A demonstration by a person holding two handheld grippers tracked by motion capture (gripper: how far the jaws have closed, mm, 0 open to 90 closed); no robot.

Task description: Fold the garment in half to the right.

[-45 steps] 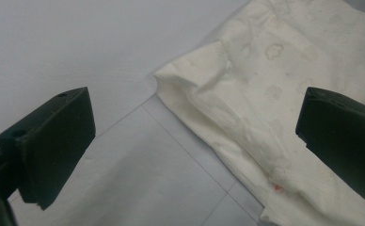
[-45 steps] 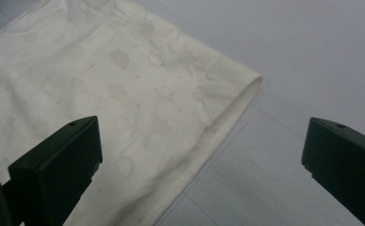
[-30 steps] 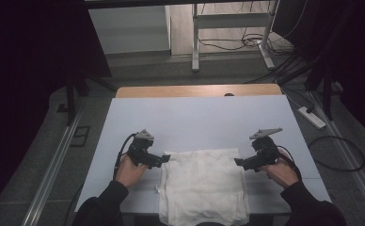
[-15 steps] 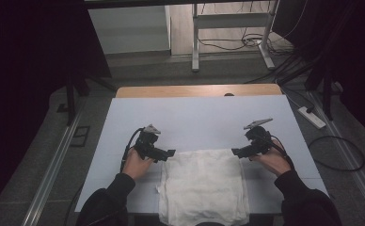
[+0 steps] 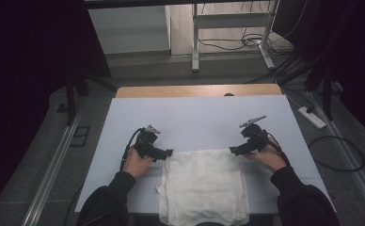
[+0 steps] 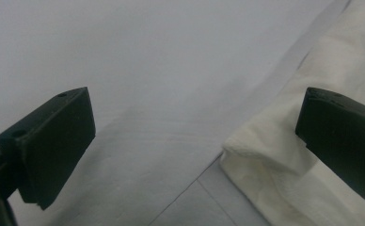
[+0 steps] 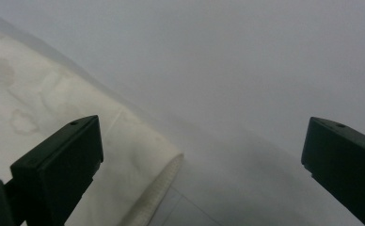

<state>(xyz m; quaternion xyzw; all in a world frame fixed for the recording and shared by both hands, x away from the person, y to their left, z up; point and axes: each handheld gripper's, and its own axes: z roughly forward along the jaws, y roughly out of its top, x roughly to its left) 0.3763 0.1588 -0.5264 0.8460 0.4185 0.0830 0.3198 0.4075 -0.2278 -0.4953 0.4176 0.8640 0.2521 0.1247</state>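
A folded white garment (image 5: 202, 186) lies on the pale table (image 5: 199, 117) at its near edge, its lower end hanging over the front. My left gripper (image 5: 169, 152) points at the garment's far left corner (image 6: 246, 150), jaws wide open just above the table. My right gripper (image 5: 232, 151) points at the far right corner (image 7: 166, 169), where a ribbed hem shows, and it is open as well. Neither holds the cloth. The garment carries faint stains (image 7: 18, 120) in the right gripper view.
A wooden strip (image 5: 199, 90) runs along the table's far edge. Beyond it are a metal frame's legs (image 5: 194, 42) and cables on the floor. A power strip (image 5: 312, 117) lies on the floor at the right. Bare tabletop stretches ahead of both grippers.
Both grippers have moved forward from the garment's sides to its far corners over the last second. The garment itself has not shifted.
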